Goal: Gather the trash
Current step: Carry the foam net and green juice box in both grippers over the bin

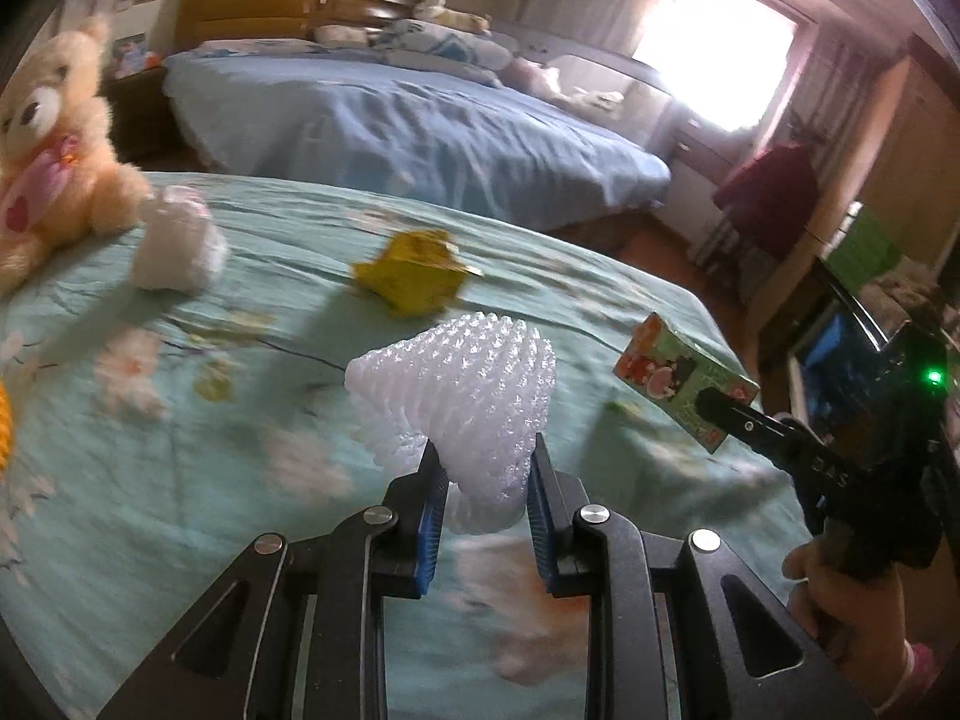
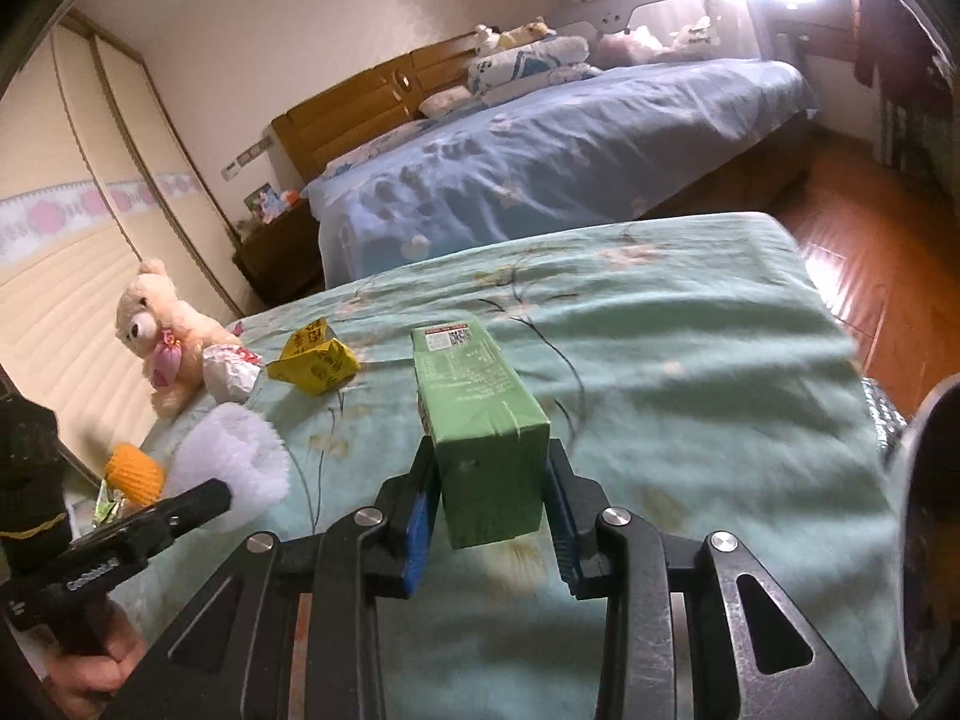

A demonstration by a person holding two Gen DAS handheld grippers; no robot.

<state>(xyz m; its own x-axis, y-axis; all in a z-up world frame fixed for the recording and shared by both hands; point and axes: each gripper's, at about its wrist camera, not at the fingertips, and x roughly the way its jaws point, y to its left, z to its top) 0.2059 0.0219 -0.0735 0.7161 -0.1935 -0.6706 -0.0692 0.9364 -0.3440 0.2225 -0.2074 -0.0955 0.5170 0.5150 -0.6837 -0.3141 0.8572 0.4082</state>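
My left gripper is shut on a white foam net sleeve, which stands up from the blue pads above the teal bedspread. That sleeve also shows at the left of the right wrist view. My right gripper is shut on a green drink carton, clamped at its near end and pointing away. The same carton appears at the right of the left wrist view. On the bed lie a crumpled yellow wrapper and a crumpled white wrapper.
A cream teddy bear sits at the bed's far left. An orange paper cup lies near the left edge. A second bed with blue sheets stands behind. Wooden floor lies to the right of the teal bedspread.
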